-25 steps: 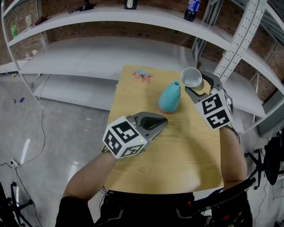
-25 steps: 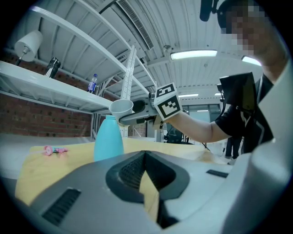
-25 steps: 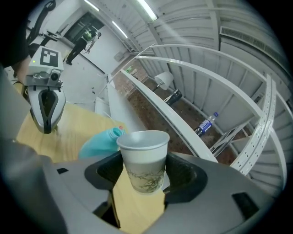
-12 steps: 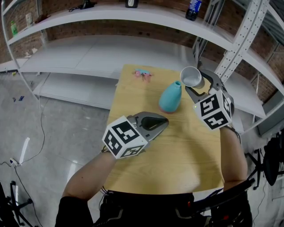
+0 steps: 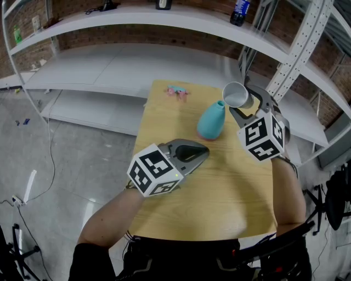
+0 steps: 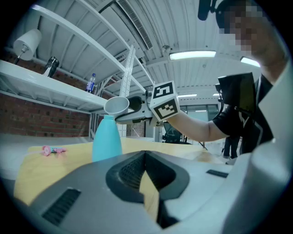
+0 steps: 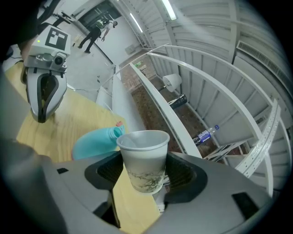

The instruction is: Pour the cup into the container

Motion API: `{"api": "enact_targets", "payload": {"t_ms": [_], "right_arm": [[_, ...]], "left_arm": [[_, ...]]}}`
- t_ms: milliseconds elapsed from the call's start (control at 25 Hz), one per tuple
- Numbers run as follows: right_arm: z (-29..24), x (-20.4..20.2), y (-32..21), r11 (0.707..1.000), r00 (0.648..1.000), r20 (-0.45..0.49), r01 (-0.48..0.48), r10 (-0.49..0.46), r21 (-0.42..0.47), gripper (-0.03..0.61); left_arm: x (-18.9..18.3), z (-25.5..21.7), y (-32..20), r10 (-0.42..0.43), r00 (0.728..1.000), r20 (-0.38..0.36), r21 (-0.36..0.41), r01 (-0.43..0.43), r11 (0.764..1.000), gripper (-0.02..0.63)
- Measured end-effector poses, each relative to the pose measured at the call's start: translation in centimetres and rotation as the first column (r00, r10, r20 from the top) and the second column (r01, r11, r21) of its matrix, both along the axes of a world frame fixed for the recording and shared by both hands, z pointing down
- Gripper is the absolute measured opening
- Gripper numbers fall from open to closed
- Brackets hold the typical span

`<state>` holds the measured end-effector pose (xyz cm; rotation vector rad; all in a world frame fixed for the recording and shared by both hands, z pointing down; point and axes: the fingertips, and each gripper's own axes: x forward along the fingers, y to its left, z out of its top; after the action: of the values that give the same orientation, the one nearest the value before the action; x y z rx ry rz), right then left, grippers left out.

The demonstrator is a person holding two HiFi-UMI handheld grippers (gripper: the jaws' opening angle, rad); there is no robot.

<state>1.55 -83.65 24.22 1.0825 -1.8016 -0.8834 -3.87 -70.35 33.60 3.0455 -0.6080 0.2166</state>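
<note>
Currently, the right hand-held gripper point(image 5: 245, 108) is clenched on a white paper cup point(image 5: 236, 94). In the right gripper view, both jaws press against the cup's lower wall, which carries a faint leaf print. The cup is held above the surface point(image 5: 219, 192) and tipped sideways, with its open mouth facing the teal container point(image 5: 211, 121). In the left gripper view, the cup rim sits just above the container's narrow neck; whether the two touch cannot be determined.

The container stands upright on the far half of the wooden surface, right of centre.

The left hand-held gripper point(image 5: 200, 153) hangs over the middle of the surface, near the container but apart from it. Its jaws are closed together at the tips with nothing between them.

A small pink item point(image 5: 175, 91) lies near the far edge of the surface, left of the container. A dark bottle point(image 5: 239, 11) stands on the white shelf point(image 5: 126, 19) behind.
</note>
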Motion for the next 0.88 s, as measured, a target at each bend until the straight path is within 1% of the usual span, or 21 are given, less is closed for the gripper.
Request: {"api": "enact_targets", "payload": {"t_ms": [880], "right_arm": [[-0.05,-0.50,0.00,0.999,0.997,-0.080,0.007,-0.004,0.039,0.295]], "left_arm": [[-0.06,-0.01,-0.01,0.001,1.000,0.000,0.000,-0.001,1.000,0.001]]}}
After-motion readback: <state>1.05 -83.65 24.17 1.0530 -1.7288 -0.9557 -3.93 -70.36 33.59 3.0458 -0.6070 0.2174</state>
